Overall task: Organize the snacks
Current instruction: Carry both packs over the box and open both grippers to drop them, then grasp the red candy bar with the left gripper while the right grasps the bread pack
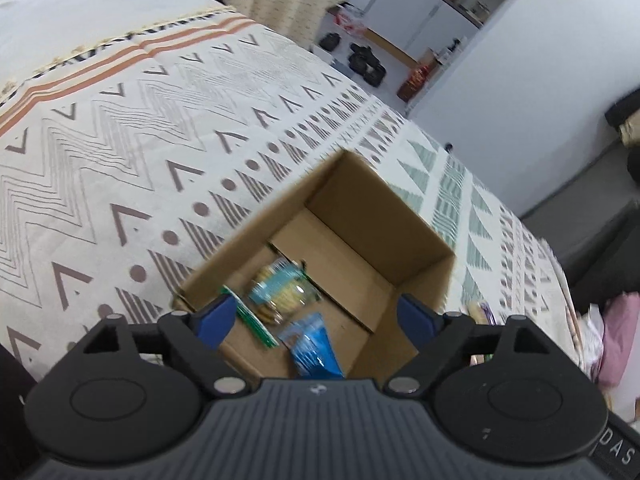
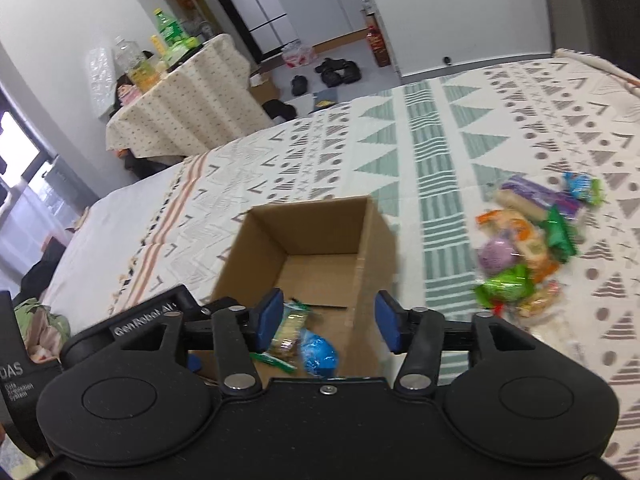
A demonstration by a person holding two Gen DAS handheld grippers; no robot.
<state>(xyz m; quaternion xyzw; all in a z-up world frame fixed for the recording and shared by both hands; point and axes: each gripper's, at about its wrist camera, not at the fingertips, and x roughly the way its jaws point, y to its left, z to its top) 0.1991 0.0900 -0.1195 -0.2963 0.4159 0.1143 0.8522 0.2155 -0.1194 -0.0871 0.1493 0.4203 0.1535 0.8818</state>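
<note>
An open cardboard box stands on the patterned bedspread; it also shows in the right wrist view. Inside lie a clear cracker pack, a blue packet and a green packet; the right wrist view shows the cracker pack, the blue packet and the green packet. My left gripper is open and empty above the box's near edge. My right gripper is open and empty above the box. A pile of several loose snacks lies on the bedspread to the right of the box.
The bedspread spreads wide to the left and behind the box. A second table with bottles stands across the room. Shoes lie on the floor. A dark sofa is to the right of the bed.
</note>
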